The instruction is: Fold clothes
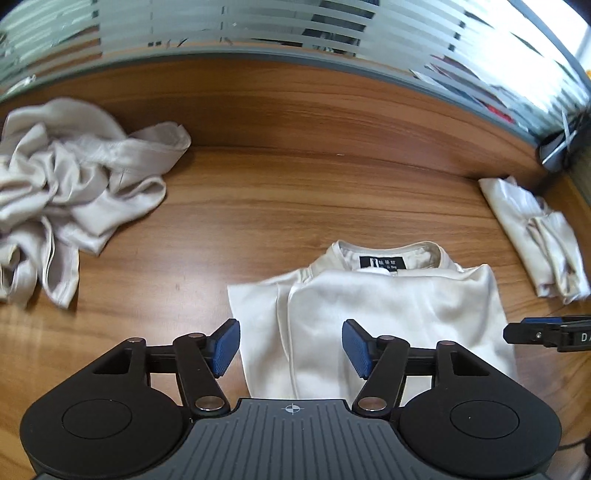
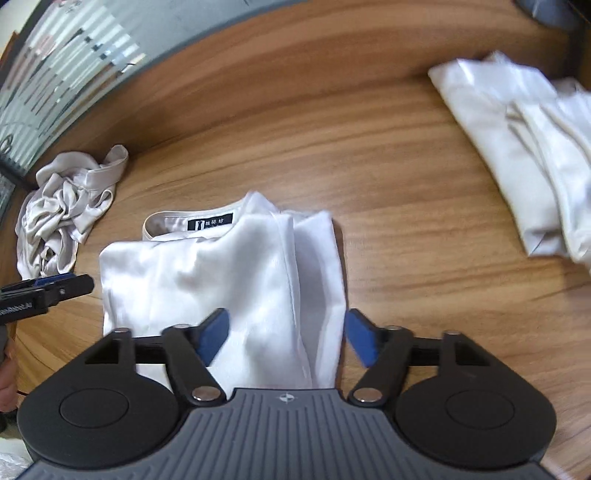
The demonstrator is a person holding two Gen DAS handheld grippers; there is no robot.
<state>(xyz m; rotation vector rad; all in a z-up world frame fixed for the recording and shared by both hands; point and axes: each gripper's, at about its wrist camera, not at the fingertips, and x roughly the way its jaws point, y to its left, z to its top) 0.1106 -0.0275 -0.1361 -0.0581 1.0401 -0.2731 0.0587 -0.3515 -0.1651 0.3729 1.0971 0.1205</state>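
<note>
A cream satin top (image 1: 388,306) lies partly folded on the wooden table, collar and black label (image 1: 383,262) at its far end. My left gripper (image 1: 291,347) hovers over its left part, blue pads wide apart, not pressing the cloth. In the right wrist view the same top (image 2: 221,273) lies under my right gripper (image 2: 287,339), which stands open, one pad over the cloth and the other past its right edge. Each gripper shows in the other's view, the right gripper (image 1: 546,334) at the top's right side and the left gripper (image 2: 48,288) at its left side.
A crumpled heap of beige clothes (image 1: 62,192) lies at the far left. A stack of folded cream garments (image 1: 535,236) sits at the far right near the table corner. A frosted glass partition (image 1: 258,29) runs behind the table, with cables (image 1: 561,147) in the right corner.
</note>
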